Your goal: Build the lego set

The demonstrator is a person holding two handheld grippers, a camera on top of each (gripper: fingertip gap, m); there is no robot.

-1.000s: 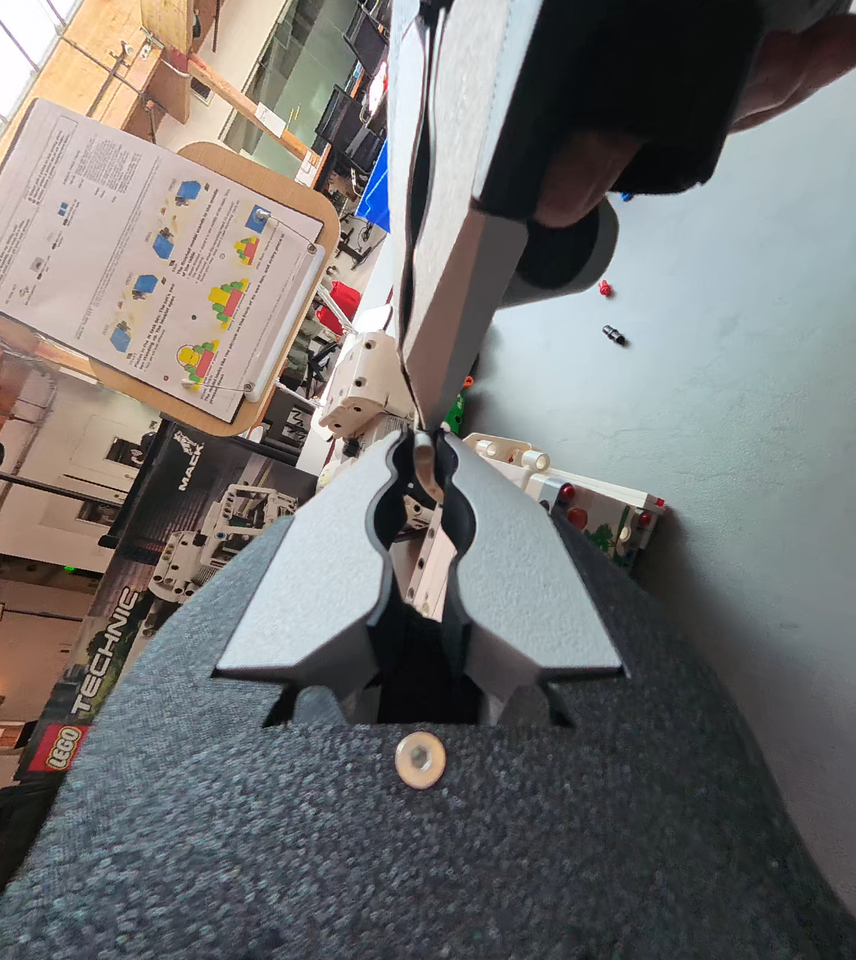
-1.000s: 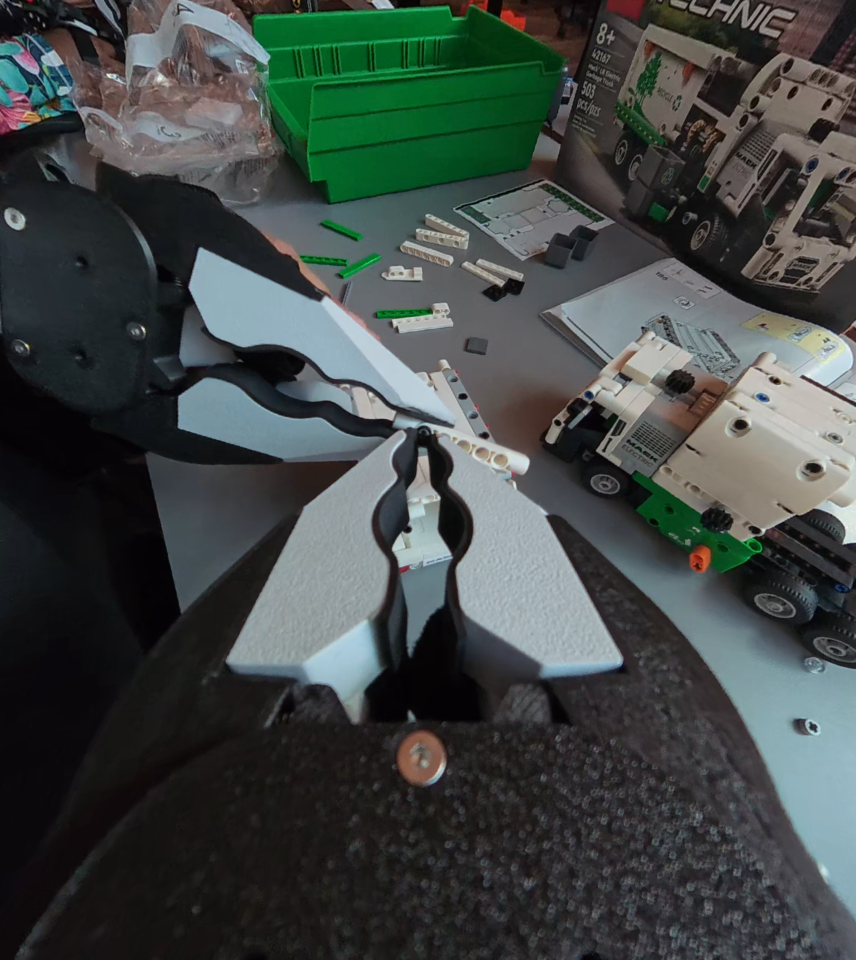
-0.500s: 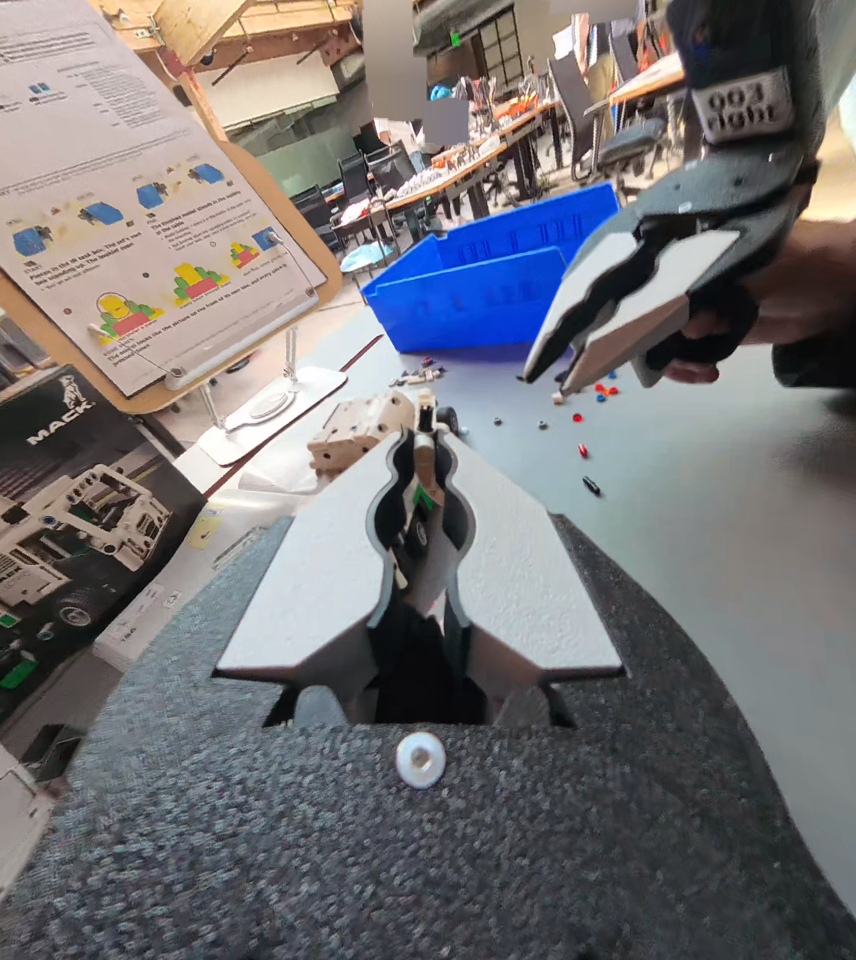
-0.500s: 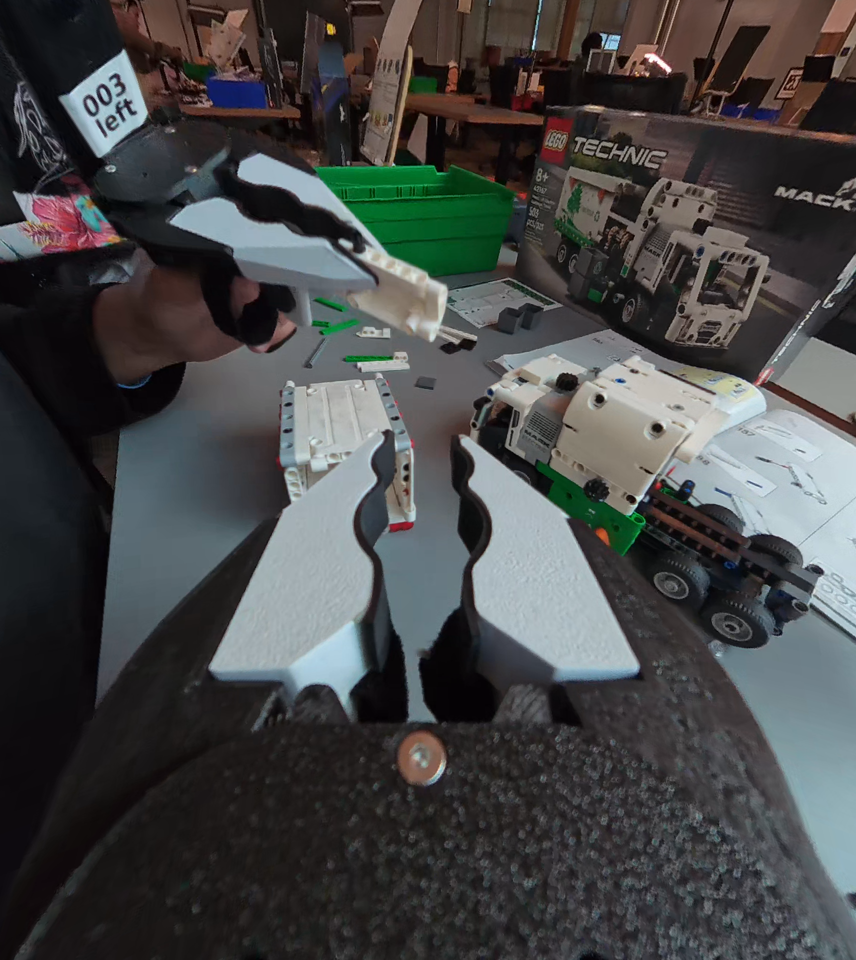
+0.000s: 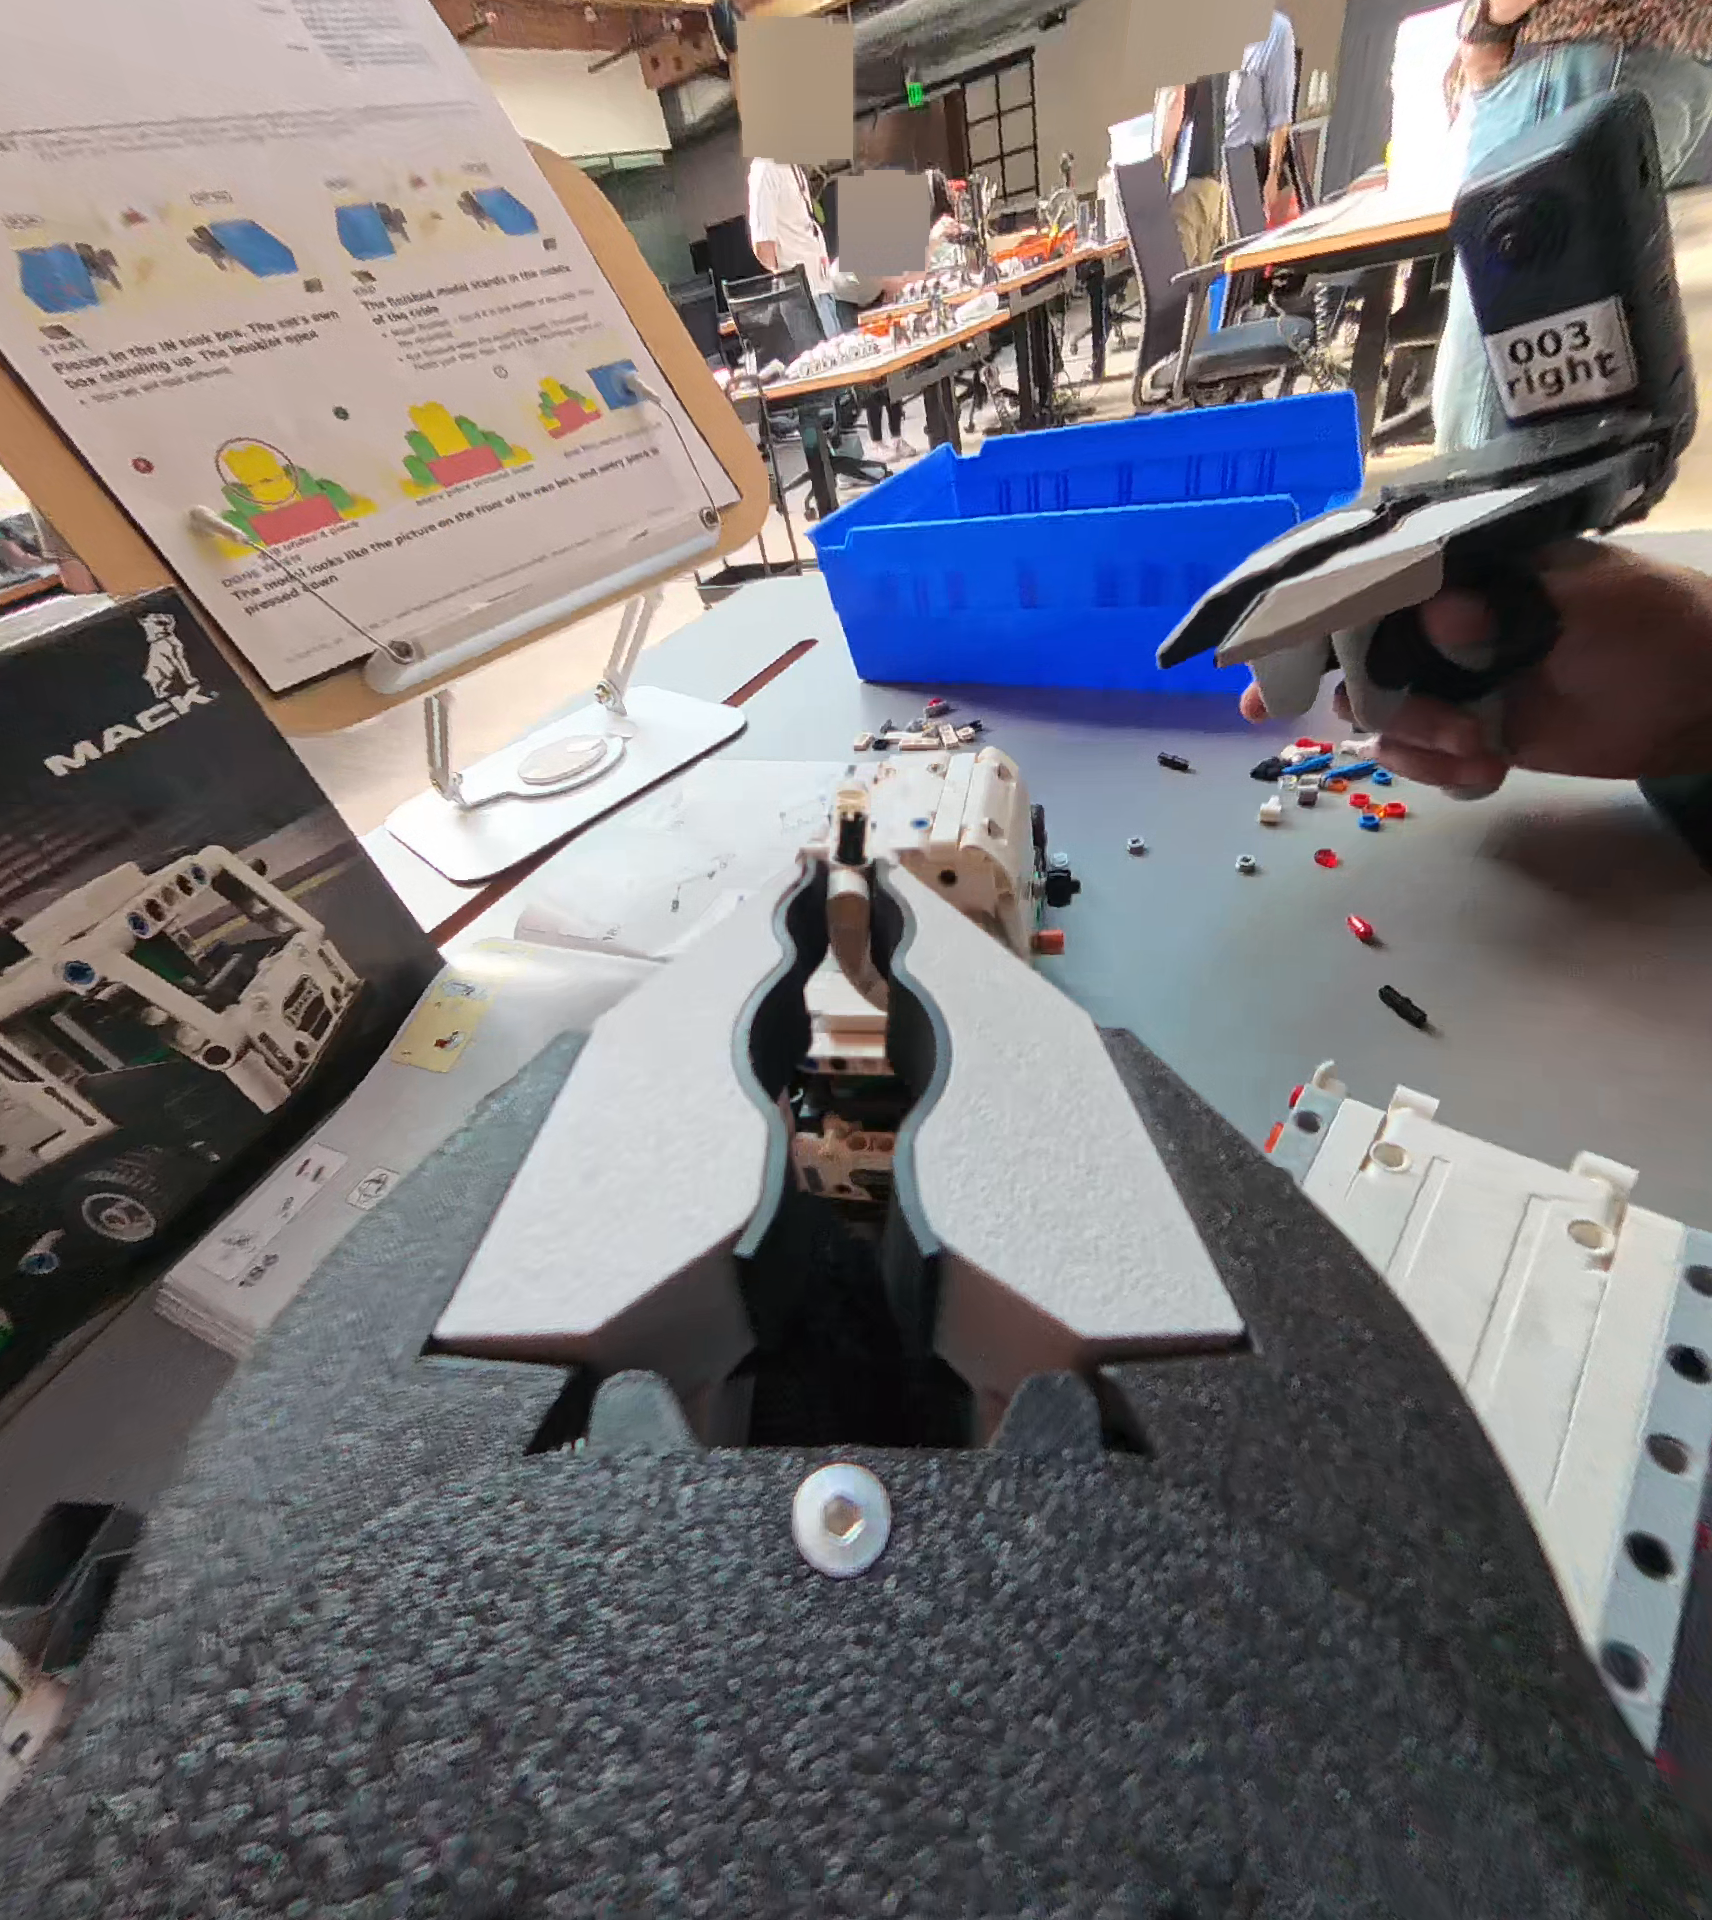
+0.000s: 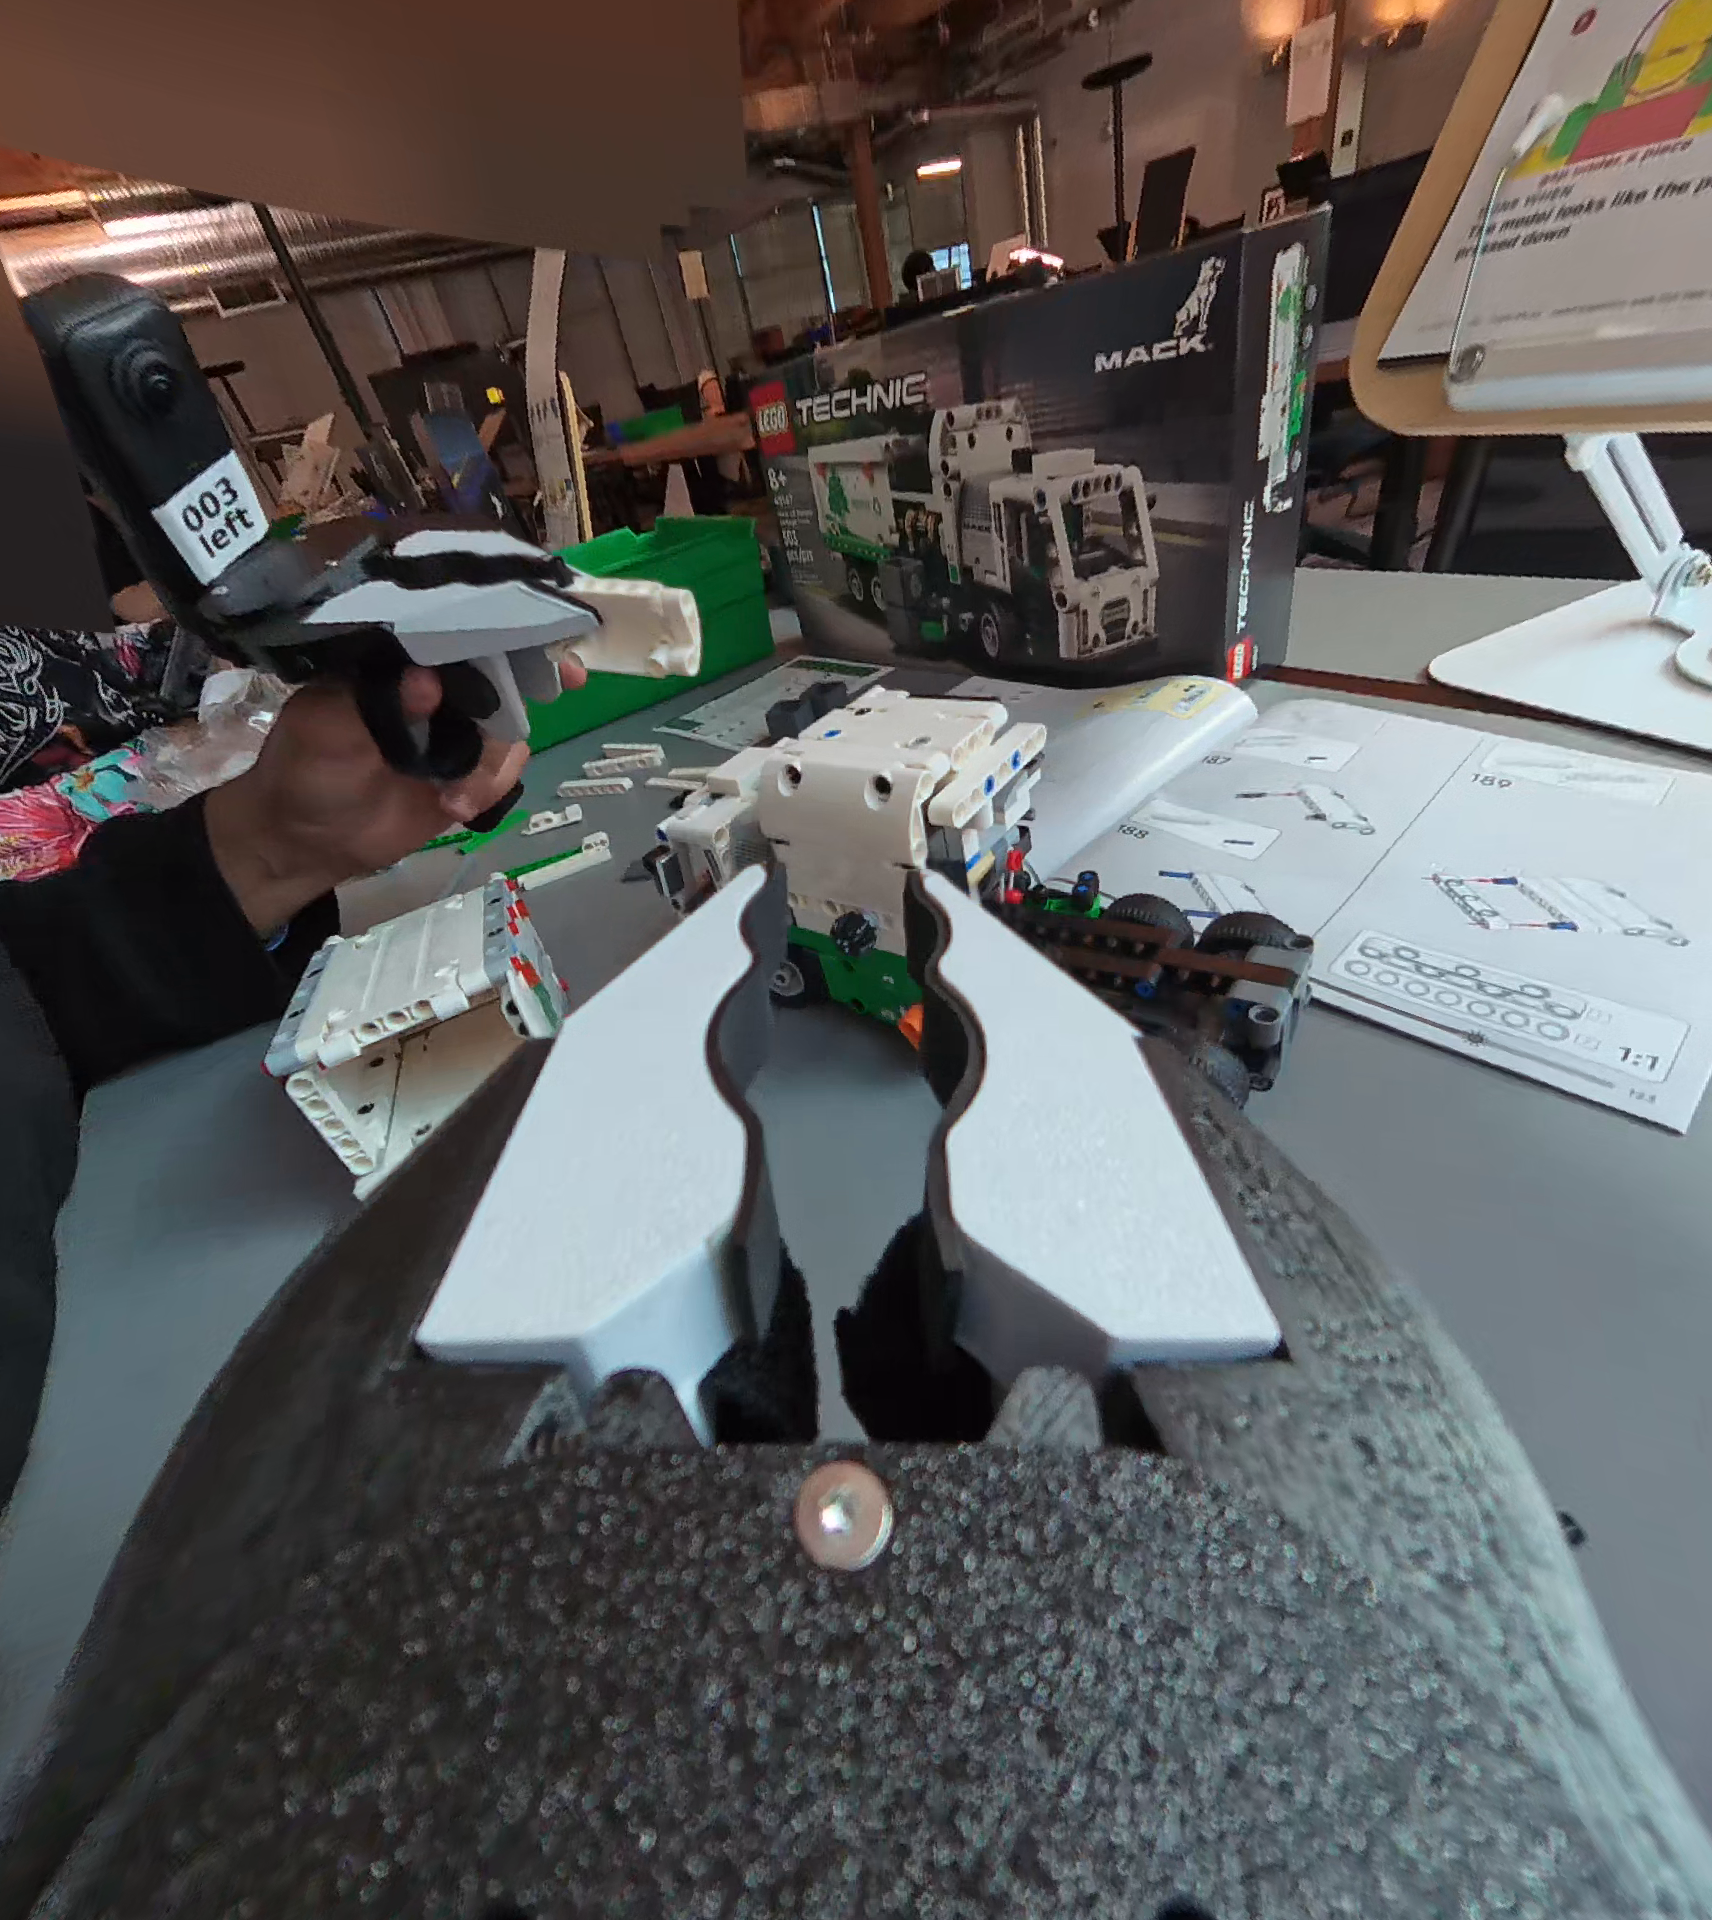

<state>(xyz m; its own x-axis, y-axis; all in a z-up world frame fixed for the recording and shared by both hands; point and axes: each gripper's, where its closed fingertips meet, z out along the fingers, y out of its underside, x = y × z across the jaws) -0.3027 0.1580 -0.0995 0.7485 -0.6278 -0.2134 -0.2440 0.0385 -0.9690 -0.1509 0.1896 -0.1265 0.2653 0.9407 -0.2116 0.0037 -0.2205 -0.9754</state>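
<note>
White block [image 6: 639,629] clamped in left gripper [image 5: 847,883]; right gripper [image 6: 836,904] parted, empty; truck [image 6: 893,831] half-built.

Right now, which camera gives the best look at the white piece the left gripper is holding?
The right wrist view: the white piece shows side-on, sticking out past the left gripper. In the left wrist view only a thin edge shows between its fingers.
</note>
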